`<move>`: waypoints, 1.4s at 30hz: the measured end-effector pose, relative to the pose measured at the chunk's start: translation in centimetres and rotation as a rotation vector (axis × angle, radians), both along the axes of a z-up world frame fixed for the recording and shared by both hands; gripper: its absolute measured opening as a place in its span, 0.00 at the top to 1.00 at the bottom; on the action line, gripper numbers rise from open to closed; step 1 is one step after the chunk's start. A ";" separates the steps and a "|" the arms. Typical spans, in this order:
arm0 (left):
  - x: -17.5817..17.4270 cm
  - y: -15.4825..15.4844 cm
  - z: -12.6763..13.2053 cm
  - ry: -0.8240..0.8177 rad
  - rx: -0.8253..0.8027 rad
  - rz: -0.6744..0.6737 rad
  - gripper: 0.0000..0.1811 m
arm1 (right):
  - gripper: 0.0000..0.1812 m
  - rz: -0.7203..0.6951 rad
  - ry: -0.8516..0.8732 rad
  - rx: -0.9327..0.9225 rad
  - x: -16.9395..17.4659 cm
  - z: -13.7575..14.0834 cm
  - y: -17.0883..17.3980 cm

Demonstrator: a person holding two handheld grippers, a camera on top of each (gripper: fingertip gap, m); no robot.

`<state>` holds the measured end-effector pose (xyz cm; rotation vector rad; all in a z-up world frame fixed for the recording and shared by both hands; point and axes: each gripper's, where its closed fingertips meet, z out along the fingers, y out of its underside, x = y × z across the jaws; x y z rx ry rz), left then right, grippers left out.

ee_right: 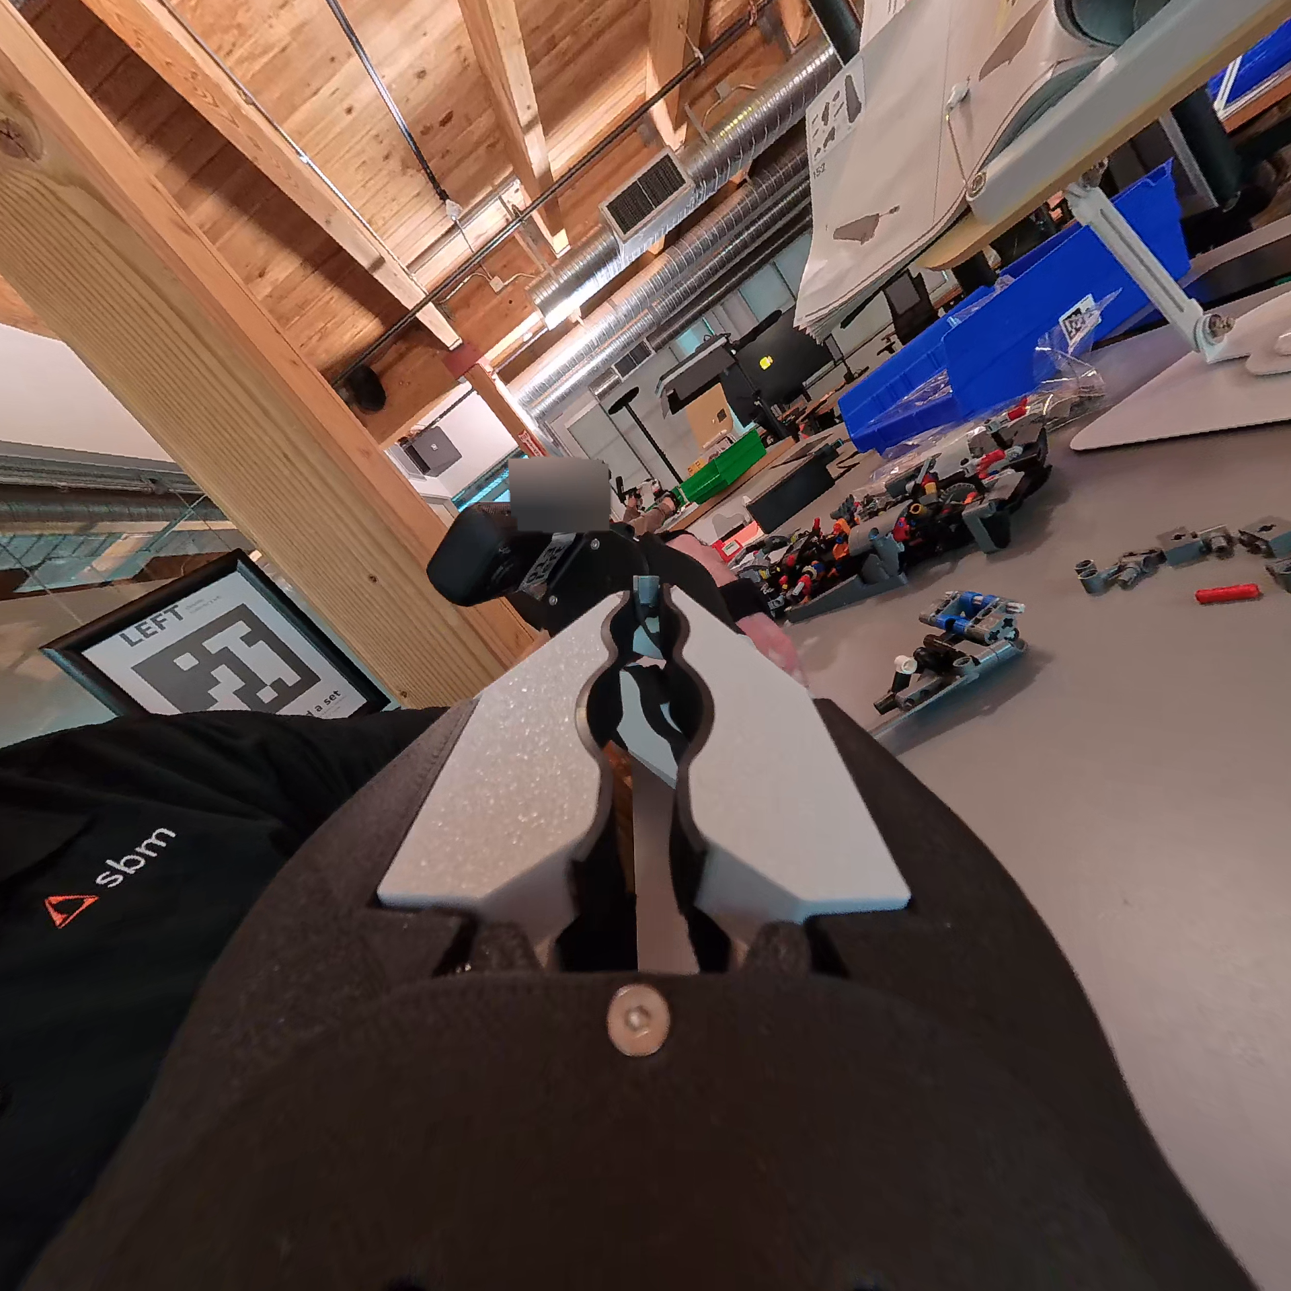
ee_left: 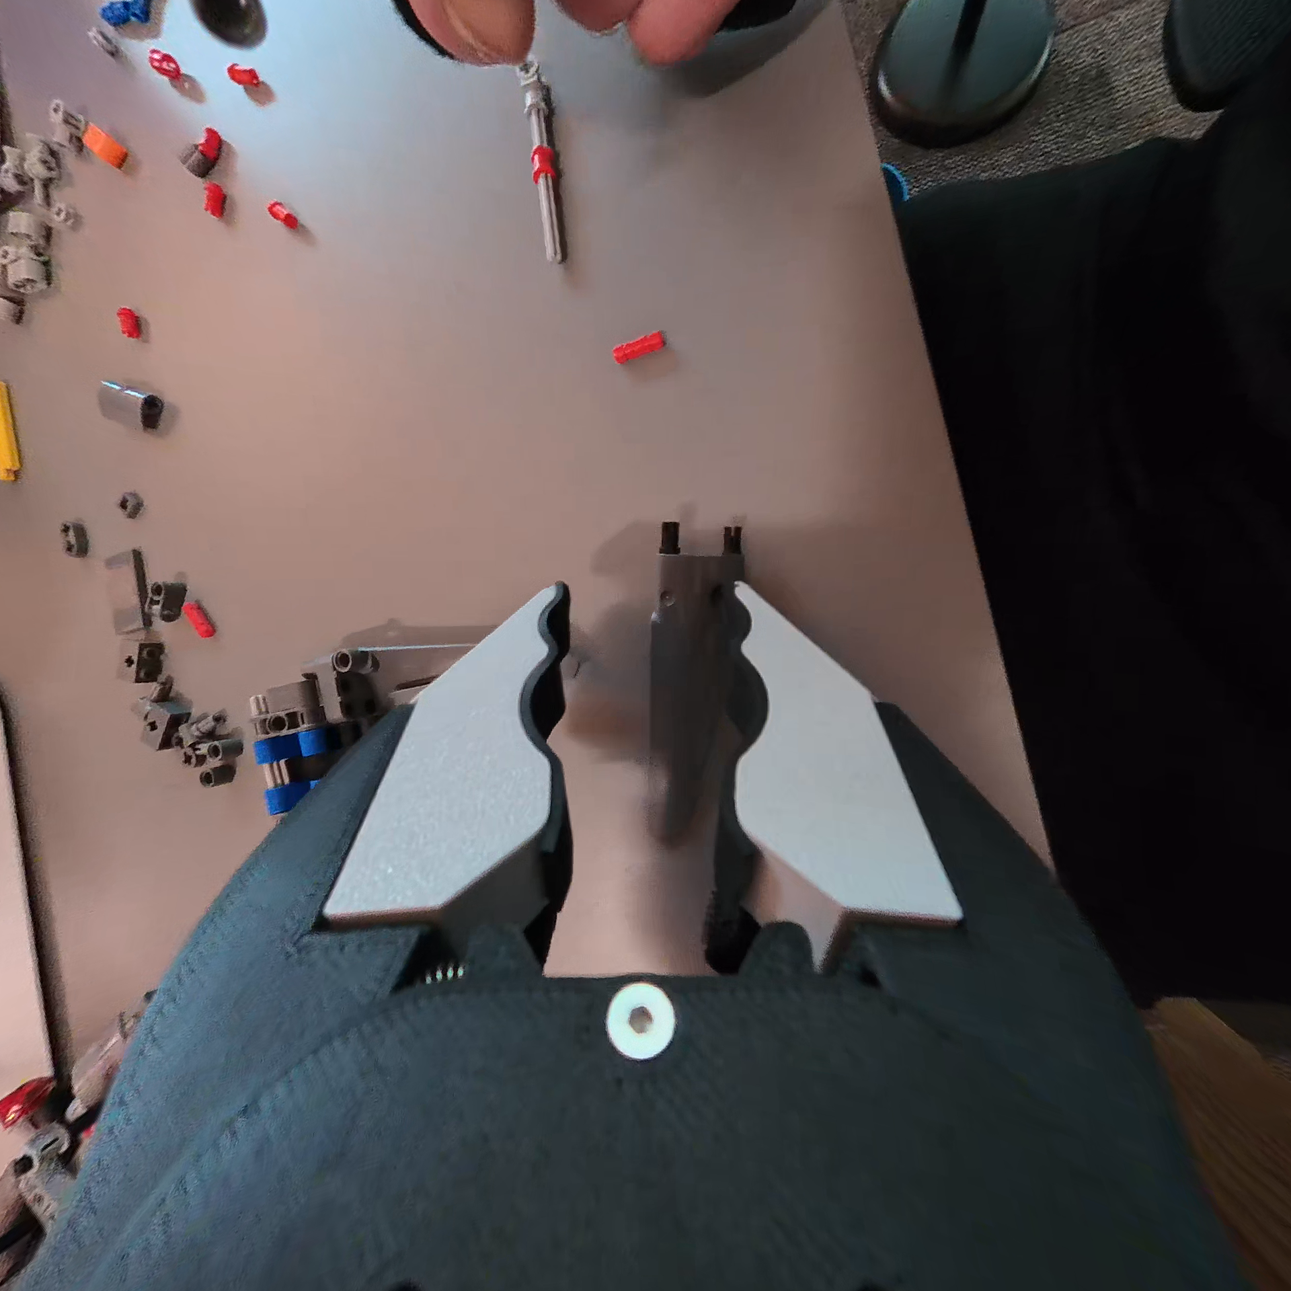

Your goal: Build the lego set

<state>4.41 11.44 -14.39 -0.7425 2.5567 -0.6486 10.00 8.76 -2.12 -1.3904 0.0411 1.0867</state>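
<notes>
In the left wrist view my left gripper (ee_left: 650, 594) is open low over the grey table (ee_left: 419, 454). A flat grey lego panel (ee_left: 688, 670) with two black pins at its far end lies between the jaws, against the right finger. A grey axle with a red bush (ee_left: 543, 164) lies farther ahead, and a hand's fingers (ee_left: 482, 28) touch its far end. A red pin (ee_left: 639, 347) lies between axle and gripper. My right gripper (ee_right: 646, 594) points up away from the table, shut on a small grey piece (ee_right: 646, 585) at its tips.
Loose red and grey parts (ee_left: 209, 154) and a grey-blue subassembly (ee_left: 300, 726) lie at the left. The table edge (ee_left: 929, 419) runs along the right. In the right wrist view, a parts pile (ee_right: 908, 524), blue bins (ee_right: 1013, 349) and the left gripper (ee_right: 531, 559) show. The left gripper's tips are roughly 15 cm from the right gripper's. The grey-blue subassembly (ee_left: 300, 726) is about 10 cm from my left fingertips and 15 cm from my right. It turns up in the right wrist view (ee_right: 965, 623) as well.
</notes>
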 end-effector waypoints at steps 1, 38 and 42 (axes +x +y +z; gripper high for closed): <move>-0.1 -0.2 0.1 0.007 -0.008 -0.008 0.77 | 0.98 -0.001 -0.001 0.000 0.0 0.0 0.0; 6.0 -0.2 11.3 -0.902 0.318 0.229 0.88 | 0.98 -0.193 -0.220 0.139 0.3 2.2 0.2; 6.1 -0.2 12.8 -0.975 0.387 0.220 0.88 | 0.98 -0.196 -0.242 0.140 0.4 2.3 0.6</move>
